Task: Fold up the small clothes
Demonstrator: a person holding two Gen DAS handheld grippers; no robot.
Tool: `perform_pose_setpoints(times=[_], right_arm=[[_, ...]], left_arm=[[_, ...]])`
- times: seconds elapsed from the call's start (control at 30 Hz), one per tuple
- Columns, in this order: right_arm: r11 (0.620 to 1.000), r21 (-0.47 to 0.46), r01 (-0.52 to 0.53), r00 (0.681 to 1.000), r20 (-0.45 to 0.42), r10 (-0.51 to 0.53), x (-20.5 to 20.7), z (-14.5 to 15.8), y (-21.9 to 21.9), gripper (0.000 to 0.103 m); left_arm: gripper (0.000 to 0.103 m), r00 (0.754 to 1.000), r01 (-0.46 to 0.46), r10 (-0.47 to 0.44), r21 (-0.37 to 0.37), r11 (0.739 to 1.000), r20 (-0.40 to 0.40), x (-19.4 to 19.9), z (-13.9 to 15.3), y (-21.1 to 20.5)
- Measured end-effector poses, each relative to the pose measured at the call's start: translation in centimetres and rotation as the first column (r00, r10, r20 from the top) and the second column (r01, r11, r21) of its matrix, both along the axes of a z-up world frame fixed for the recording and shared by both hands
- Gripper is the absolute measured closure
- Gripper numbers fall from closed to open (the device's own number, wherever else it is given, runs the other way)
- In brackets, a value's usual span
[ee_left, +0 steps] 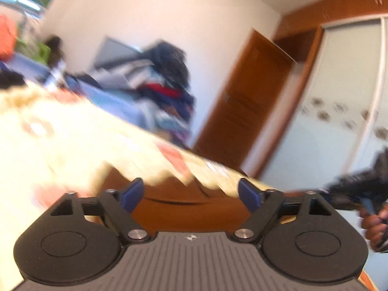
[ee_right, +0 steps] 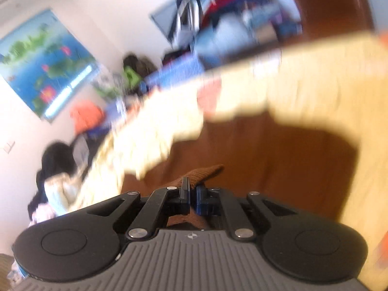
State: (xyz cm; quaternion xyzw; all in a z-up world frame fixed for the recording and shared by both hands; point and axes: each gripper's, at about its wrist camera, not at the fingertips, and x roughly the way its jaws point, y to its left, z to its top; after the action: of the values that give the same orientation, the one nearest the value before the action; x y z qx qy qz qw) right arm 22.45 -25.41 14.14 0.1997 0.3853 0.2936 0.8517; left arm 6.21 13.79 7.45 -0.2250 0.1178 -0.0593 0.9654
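The right hand-held gripper (ee_right: 192, 195) has its jaws pinched together on a small brown knitted garment (ee_right: 201, 173), which pokes out beyond the fingertips above the reddish-brown wooden surface (ee_right: 278, 150). The left hand-held gripper (ee_left: 191, 194) stands wide apart with nothing between its blue pads (ee_left: 133, 192). Just past the garment a pale yellow patterned cloth (ee_right: 303, 72) drapes across the surface. Farther off, a blurred pile of mixed clothes (ee_left: 167, 89) leans at the white wall (ee_left: 169, 12).

White walls (ee_left: 150, 7), wooden door (ee_left: 245, 101), blue poster (ee_right: 41, 65), heaped clothes (ee_left: 165, 84) beyond.
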Motion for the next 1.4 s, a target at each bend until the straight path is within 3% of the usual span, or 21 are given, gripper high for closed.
perform_pose_setpoints(times=[0.1, 0.2, 0.3, 0.43, 0.47, 0.5, 0.53, 0.57, 0.7, 0.8, 0.87, 0.9, 0.97, 1.0, 1.03, 1.1, 1.2, 1.33, 1.37, 1.4], right_arm=[[0.993, -0.106, 0.061, 0.998, 0.015, -0.059, 2.5, 0.8, -3.1, 0.091], [0.967, -0.206, 0.149, 0.981, -0.090, -0.170, 5.3, -3.1, -5.8, 0.091], [0.962, -0.224, 0.155, 0.970, -0.150, -0.192, 5.7, -6.7, -5.9, 0.091], [0.965, -0.222, 0.142, 0.970, -0.165, -0.181, 5.4, -8.0, -4.9, 0.091], [0.962, -0.234, 0.143, 0.970, -0.162, -0.183, 5.6, -8.0, -4.7, 0.091], [0.960, -0.240, 0.146, 0.970, -0.158, -0.187, 5.9, -7.8, -4.5, 0.091], [0.958, -0.240, 0.155, 0.969, -0.153, -0.195, 6.0, -7.6, -4.6, 0.091], [0.959, -0.232, 0.163, 0.969, -0.148, -0.200, 6.3, -7.5, -5.3, 0.091], [0.961, -0.191, 0.199, 0.968, -0.114, -0.223, 6.2, -6.9, -7.4, 0.092], [0.939, -0.295, 0.177, 0.958, -0.167, -0.233, 6.4, -9.8, -7.5, 0.092], [0.943, -0.274, 0.189, 0.963, -0.138, -0.233, 5.8, -10.3, -7.4, 0.092], [0.944, -0.256, 0.206, 0.961, -0.130, -0.245, 5.5, -10.1, -7.5, 0.086], [0.942, -0.236, 0.237, 0.959, -0.095, -0.266, 4.9, -9.0, -7.6, 0.066], [0.936, -0.232, 0.263, 0.959, -0.043, -0.280, 4.3, -8.1, -7.6, 0.051], [0.927, -0.231, 0.294, 0.955, 0.034, -0.294, 3.6, -6.9, -7.4, 0.049], [0.929, -0.218, 0.300, 0.953, 0.114, -0.281, 3.1, -5.7, -6.2, 0.049], [0.945, -0.255, 0.207, 0.977, 0.097, -0.188, 4.1, -6.8, -2.5, 0.050], [0.879, -0.457, 0.138, 0.990, 0.098, -0.104, 4.8, -10.9, 2.0, 0.052], [0.868, -0.475, 0.144, 0.984, 0.158, -0.077, 4.2, -11.3, 2.2, 0.052], [0.871, -0.469, 0.144, 0.982, 0.178, -0.067, 3.8, -11.7, 1.9, 0.052]], left_arm=[[0.015, 0.997, -0.057, 0.055, -0.046, 0.997, -0.060, 2.0, -0.3, 3.8], [0.015, 0.979, -0.029, -0.003, -0.156, 0.987, -0.201, 5.6, -2.3, 5.9], [0.015, 0.950, 0.024, -0.092, -0.224, 0.974, -0.300, 8.8, -4.0, 5.9], [0.016, 0.904, 0.064, -0.150, -0.222, 0.973, -0.399, 12.8, -5.3, 4.5], [0.021, 0.886, 0.055, -0.144, -0.209, 0.976, -0.440, 13.7, -5.8, 4.0], [0.049, 0.868, 0.052, -0.139, -0.192, 0.980, -0.476, 14.3, -6.4, 3.3], [0.085, 0.851, 0.063, -0.141, -0.168, 0.984, -0.506, 15.1, -6.7, 2.9], [0.086, 0.843, 0.062, -0.120, -0.127, 0.990, -0.525, 15.7, -6.7, 2.4], [0.089, 0.890, 0.050, -0.014, 0.067, 0.996, -0.455, 14.6, -4.2, 0.5], [0.086, 0.873, 0.092, 0.024, 0.213, 0.973, -0.487, 14.8, -5.4, -0.8], [0.079, 0.890, 0.079, 0.046, 0.254, 0.964, -0.454, 13.9, -4.9, -0.8], [0.073, 0.896, 0.057, 0.073, 0.276, 0.959, -0.437, 13.2, -4.1, -0.8], [0.070, 0.921, -0.005, 0.134, 0.331, 0.944, -0.367, 11.6, -2.0, -0.9], [0.063, 0.942, -0.025, 0.134, 0.335, 0.942, -0.308, 10.8, -0.9, -1.0], [0.044, 0.961, -0.020, 0.107, 0.321, 0.947, -0.256, 10.2, -0.1, -1.3], [0.021, 0.975, 0.031, 0.039, 0.304, 0.952, -0.220, 10.7, 0.8, -2.9], [0.021, 0.959, 0.123, -0.020, 0.350, 0.929, -0.284, 13.2, -0.8, -6.4], [0.021, 0.895, 0.188, 0.014, 0.404, 0.895, -0.446, 15.9, -6.5, -7.2], [0.021, 0.922, 0.182, 0.002, 0.437, 0.881, -0.388, 15.1, -7.1, -6.8], [0.021, 0.919, 0.191, -0.014, 0.415, 0.890, -0.393, 14.4, -7.4, -6.1]])
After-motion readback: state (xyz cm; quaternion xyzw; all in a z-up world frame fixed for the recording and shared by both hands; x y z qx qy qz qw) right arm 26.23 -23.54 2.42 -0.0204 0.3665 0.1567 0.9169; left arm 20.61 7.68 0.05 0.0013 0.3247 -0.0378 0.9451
